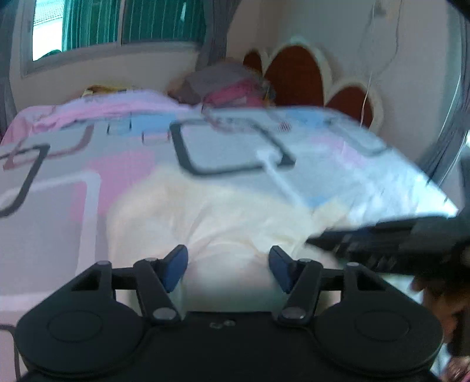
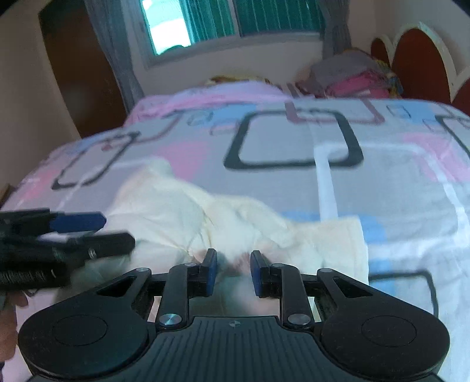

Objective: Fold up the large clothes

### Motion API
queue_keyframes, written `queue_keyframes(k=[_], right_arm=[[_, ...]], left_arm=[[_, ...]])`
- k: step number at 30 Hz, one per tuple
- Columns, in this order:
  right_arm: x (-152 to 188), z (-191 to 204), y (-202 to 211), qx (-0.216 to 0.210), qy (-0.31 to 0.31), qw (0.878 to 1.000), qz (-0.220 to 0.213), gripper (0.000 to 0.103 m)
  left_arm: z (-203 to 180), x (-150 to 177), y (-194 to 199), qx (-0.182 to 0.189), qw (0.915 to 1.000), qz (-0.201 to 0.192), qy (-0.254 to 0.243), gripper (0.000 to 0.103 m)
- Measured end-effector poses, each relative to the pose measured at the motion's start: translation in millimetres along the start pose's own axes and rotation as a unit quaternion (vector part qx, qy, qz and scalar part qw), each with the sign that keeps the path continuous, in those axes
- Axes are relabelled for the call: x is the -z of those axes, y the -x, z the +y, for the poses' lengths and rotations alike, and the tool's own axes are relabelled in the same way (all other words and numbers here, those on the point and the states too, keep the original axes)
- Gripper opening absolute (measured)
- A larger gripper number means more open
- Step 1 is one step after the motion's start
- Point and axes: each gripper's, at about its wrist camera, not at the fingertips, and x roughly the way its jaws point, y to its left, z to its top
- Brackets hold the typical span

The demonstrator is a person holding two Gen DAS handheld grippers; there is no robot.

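Observation:
A cream garment (image 1: 205, 211) lies crumpled on the patterned bedcover (image 1: 58, 235), blurred by motion. My left gripper (image 1: 227, 261) hovers over its near part, open, its blue pads wide apart and pressing nothing. In the right wrist view the same garment (image 2: 164, 211) spreads to the left, its folds gathering into my right gripper (image 2: 233, 269). There the jaws stand narrow, shut on a bunch of the cloth. The left gripper (image 2: 117, 230) shows at the left edge of that view, and the right gripper (image 1: 323, 241) at the right of the left wrist view.
The bedcover (image 2: 382, 182) has pink, blue and grey squares. A pile of folded clothes (image 2: 352, 76) sits at the far end by the red headboard (image 2: 417, 58). Beyond the bed are a window (image 2: 235, 23) and a brown door (image 2: 82, 73).

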Motion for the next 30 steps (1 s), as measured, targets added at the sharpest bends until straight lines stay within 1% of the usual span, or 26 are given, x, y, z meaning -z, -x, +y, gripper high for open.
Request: queue_keyframes(k=[2, 4, 6, 8, 10, 12, 13, 15, 18, 19, 21, 23, 24, 25, 27, 30], right_arm=[[-1.5, 0.2, 8.0, 0.002, -0.003, 1.000, -0.001, 0.023], [-0.3, -2.7, 30.6, -0.005, -0.009, 1.000, -0.019, 0.023], [7.1, -6.8, 60.2, -0.010, -0.007, 0.999, -0.034, 0.023], [21.6, -10.0, 89.0, -0.034, -0.014, 0.998, -0.041, 0.023], [43.1, -8.2, 112.4, -0.062, -0.007, 0.998, -0.033, 0.023], [65.0, -2.0, 125.7, -0.068, 0.006, 0.998, -0.018, 0.023], [76.1, -0.4, 129.4, -0.066, 0.008, 0.998, -0.006, 0.023], [93.5, -0.2, 136.1, -0.064, -0.003, 0.998, -0.002, 0.023], [102.2, -11.3, 138.2, -0.074, -0.049, 0.996, -0.007, 0.023], [102.1, -14.0, 136.2, -0.069, -0.057, 0.996, -0.005, 0.023], [99.6, -16.3, 132.6, -0.070, -0.067, 0.995, -0.008, 0.023], [96.7, -19.2, 128.3, -0.075, -0.073, 0.995, -0.006, 0.023], [98.1, -20.4, 124.7, -0.076, -0.074, 0.994, 0.005, 0.023], [100.8, -20.2, 117.6, -0.084, -0.076, 0.993, 0.030, 0.023], [107.3, -20.5, 111.6, -0.089, -0.075, 0.991, 0.062, 0.023], [119.2, -21.2, 114.8, -0.096, -0.074, 0.990, 0.076, 0.023]], left_arm=[[0.2, 1.7, -3.2, -0.006, 0.9999, 0.002, 0.009, 0.061], [-1.1, -2.8, 13.1, -0.008, 0.9998, -0.004, 0.015, 0.059], [-0.1, -1.1, 36.6, 0.001, 0.9996, -0.025, 0.016, 0.059], [1.2, 8.5, 60.1, 0.008, 0.9990, -0.036, 0.023, 0.059], [0.0, 24.2, 79.8, 0.015, 0.9988, -0.036, 0.030, 0.059], [-5.0, 42.6, 94.3, 0.013, 0.9991, -0.030, 0.028, 0.059], [-7.8, 50.8, 98.6, 0.012, 0.9993, -0.024, 0.027, 0.059], [-14.7, 65.7, 102.6, 0.004, 0.9997, -0.008, 0.021, 0.059], [-22.8, 84.3, 97.5, -0.012, 0.9997, 0.020, 0.011, 0.059], [-22.4, 88.3, 94.8, -0.017, 0.9994, 0.026, 0.013, 0.060], [-20.9, 89.5, 97.0, -0.023, 0.9991, 0.024, 0.026, 0.058], [-21.7, 85.1, 99.1, -0.025, 0.9992, 0.013, 0.027, 0.059], [-22.9, 83.8, 97.5, -0.026, 0.9993, 0.012, 0.023, 0.059], [-23.1, 84.7, 93.9, -0.027, 0.9993, 0.018, 0.019, 0.061], [-20.9, 88.4, 86.9, -0.027, 0.9986, 0.038, 0.025, 0.061], [-17.7, 97.9, 87.8, -0.031, 0.9976, 0.050, 0.037, 0.062]])
